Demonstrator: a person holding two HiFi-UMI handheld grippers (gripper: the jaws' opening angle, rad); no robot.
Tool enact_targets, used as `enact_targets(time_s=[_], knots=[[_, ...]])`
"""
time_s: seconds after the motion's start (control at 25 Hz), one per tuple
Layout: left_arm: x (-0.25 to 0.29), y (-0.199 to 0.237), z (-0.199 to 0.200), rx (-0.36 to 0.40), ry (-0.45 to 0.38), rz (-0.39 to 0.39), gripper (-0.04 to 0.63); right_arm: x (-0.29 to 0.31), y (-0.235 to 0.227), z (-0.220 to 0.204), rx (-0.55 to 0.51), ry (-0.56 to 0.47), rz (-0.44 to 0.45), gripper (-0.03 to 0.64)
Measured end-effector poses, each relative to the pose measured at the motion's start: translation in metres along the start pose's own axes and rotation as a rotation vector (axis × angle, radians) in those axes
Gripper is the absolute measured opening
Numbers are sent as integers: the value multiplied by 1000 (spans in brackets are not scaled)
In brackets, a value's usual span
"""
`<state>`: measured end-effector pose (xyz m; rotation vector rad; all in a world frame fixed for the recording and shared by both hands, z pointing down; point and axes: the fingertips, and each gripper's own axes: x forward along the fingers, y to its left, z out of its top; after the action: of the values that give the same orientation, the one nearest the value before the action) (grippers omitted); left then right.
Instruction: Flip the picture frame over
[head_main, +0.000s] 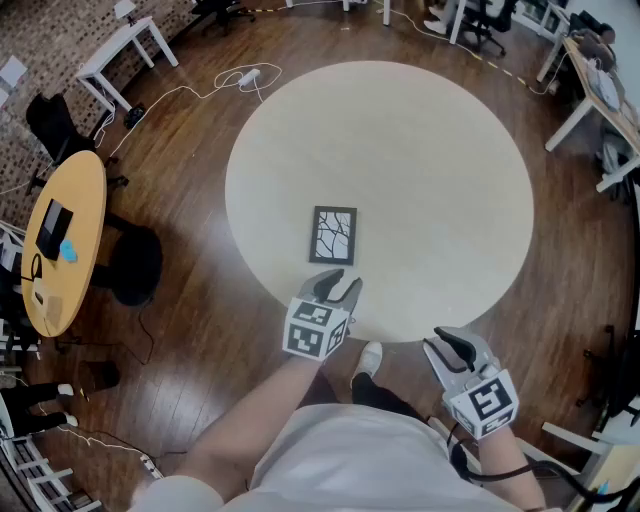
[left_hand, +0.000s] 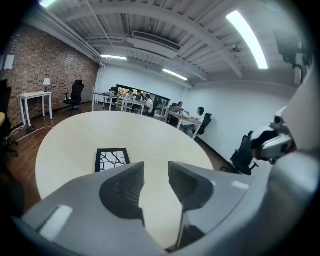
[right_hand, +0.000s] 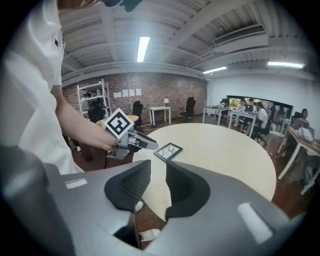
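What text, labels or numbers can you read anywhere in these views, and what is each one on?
No readable text in any view.
On the picture frame: a branch pattern only, no words.
On the marker cubes of the left gripper and right gripper: black and white square codes, no letters.
On the person's white shirt: a small dark mark, too small to read.
On the brick wall: pale sheets, too small to read.

The table (head_main: 430, 140) top lies open around the frame (head_main: 333, 235) at 9, 12 and 3 o'clock. At its 6 o'clock the left gripper (head_main: 340, 283) blocks the near edge, jaws apart. The right gripper (head_main: 452, 347) hangs off the rim toward 4 o'clock, well apart.
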<state>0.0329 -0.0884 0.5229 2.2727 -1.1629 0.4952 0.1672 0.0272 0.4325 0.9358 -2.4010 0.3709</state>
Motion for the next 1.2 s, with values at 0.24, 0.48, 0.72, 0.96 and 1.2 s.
enact_targets(time_s=[0.24,0.48,0.72,0.96,1.2], knots=[[86,49,-7,28,81,193,146,-10,-33,-10,85,54,-71,98],[116,63,-23,19,189,292,146,-15,-39,-15,132,107,-81,98],[115,64,-27,20,218,392,84,-14,-51,-13,136,120,-51,96],[114,65,-28,14,217,438,80,-11,-62,-15,126,120,-31,92],[113,67,-28,-43,210,420,64,-11,-67,-17,111,123,-19,92]])
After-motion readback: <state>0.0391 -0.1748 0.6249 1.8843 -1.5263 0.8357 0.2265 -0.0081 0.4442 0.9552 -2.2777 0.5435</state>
